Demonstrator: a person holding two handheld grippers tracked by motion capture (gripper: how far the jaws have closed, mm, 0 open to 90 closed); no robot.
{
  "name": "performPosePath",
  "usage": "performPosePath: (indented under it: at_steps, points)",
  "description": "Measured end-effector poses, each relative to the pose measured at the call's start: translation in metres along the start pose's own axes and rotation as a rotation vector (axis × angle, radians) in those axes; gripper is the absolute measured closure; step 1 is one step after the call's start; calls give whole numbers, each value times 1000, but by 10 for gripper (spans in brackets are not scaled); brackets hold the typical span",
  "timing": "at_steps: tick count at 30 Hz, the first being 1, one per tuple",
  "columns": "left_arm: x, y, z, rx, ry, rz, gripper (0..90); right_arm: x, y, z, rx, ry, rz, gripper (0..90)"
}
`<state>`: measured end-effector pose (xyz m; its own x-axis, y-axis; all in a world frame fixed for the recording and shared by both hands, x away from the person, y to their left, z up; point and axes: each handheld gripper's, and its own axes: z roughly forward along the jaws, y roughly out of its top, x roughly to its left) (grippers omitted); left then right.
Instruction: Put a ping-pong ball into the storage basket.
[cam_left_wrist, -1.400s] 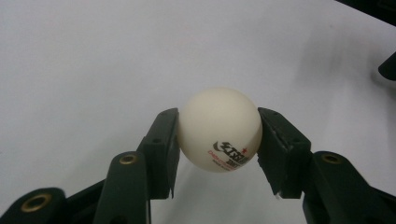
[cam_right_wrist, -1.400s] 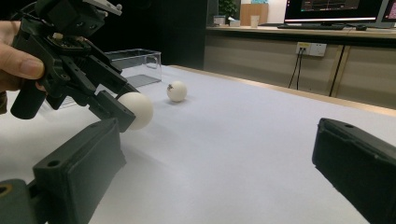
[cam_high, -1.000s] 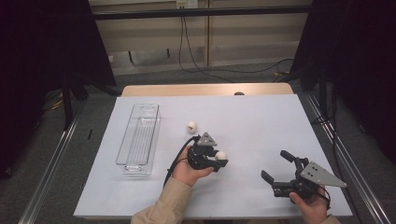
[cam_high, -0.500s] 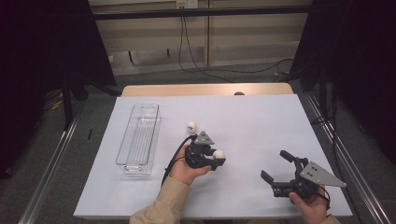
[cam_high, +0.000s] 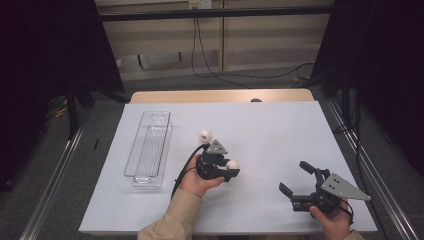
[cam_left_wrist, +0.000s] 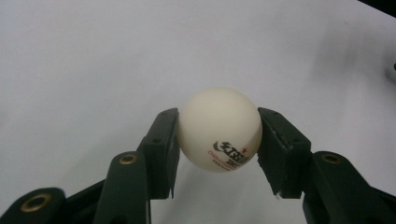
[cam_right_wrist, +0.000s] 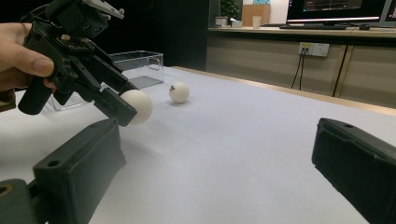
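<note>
Up close, left gripper (cam_left_wrist: 217, 140) fingers clamp printed ball (cam_left_wrist: 219, 129); right gripper (cam_right_wrist: 219, 172) fingers apart, empty.

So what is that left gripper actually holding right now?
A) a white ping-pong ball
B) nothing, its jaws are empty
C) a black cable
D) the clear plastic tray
A: in the left gripper view, the left gripper has its two black jaws pressed against either side of a white ping-pong ball with a printed logo, lifted off the white table.
</note>
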<state>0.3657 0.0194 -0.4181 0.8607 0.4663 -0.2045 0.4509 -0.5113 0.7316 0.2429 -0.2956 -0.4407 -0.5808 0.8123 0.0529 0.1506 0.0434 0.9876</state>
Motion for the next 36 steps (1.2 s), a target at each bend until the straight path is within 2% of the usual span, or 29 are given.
performPosePath:
  at_steps: [18, 36]
  points:
    - [4, -1, -4, 6, 11, -3, 511, 1, 0, 0, -2, -1, 1, 12]
    - [11, -1, -15, -1, 21, -27, 511, 1, 0, 1, 0, 3, 0, 13]
